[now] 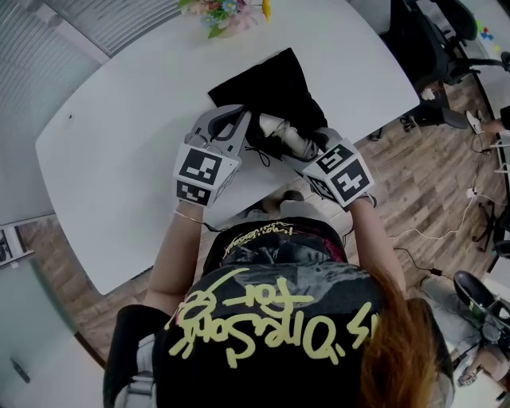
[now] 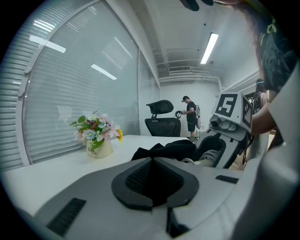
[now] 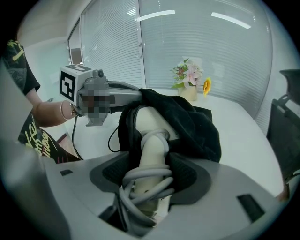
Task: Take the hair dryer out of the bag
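Observation:
A black cloth bag [image 1: 267,88] lies on the white table [image 1: 119,159]. A cream hair dryer [image 1: 280,131] sticks out of its mouth, toward me. My right gripper [image 3: 150,174] is shut on the dryer's handle [image 3: 151,140], which has a grey cord [image 3: 145,185] wound round it; the dryer's head is still under the black cloth [image 3: 187,119]. My left gripper [image 2: 151,180] is shut, pinching the bag's rim [image 3: 143,95] and holding it up on the dryer's left. In the head view the left gripper [image 1: 237,121] and right gripper [image 1: 309,151] flank the bag's mouth.
A vase of flowers [image 1: 227,12] stands at the table's far edge behind the bag. Black office chairs [image 2: 161,119] and a standing person [image 2: 190,117] are beyond the table. Cables [image 1: 434,227] lie on the wooden floor to the right. The table's near edge [image 1: 239,211] is at my waist.

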Demonstrator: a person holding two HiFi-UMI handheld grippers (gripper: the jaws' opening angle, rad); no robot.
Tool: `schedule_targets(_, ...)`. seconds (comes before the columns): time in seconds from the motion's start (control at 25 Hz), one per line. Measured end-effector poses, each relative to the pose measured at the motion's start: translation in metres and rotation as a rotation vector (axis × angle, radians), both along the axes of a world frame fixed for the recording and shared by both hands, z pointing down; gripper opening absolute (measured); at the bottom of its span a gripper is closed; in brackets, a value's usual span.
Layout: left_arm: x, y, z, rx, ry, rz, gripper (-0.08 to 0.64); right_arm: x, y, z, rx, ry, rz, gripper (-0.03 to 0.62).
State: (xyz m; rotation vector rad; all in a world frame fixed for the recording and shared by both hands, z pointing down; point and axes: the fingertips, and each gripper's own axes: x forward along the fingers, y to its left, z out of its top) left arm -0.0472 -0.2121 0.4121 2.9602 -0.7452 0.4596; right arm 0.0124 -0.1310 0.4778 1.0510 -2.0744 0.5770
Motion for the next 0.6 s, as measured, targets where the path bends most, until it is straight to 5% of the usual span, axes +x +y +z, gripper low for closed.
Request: schedule_targets(0.6,0.007,0.016,0.003,-0.023,0.015,0.055,0.002,-0.004,0.009,0.023,0.011,0.023,-0.024,0.273)
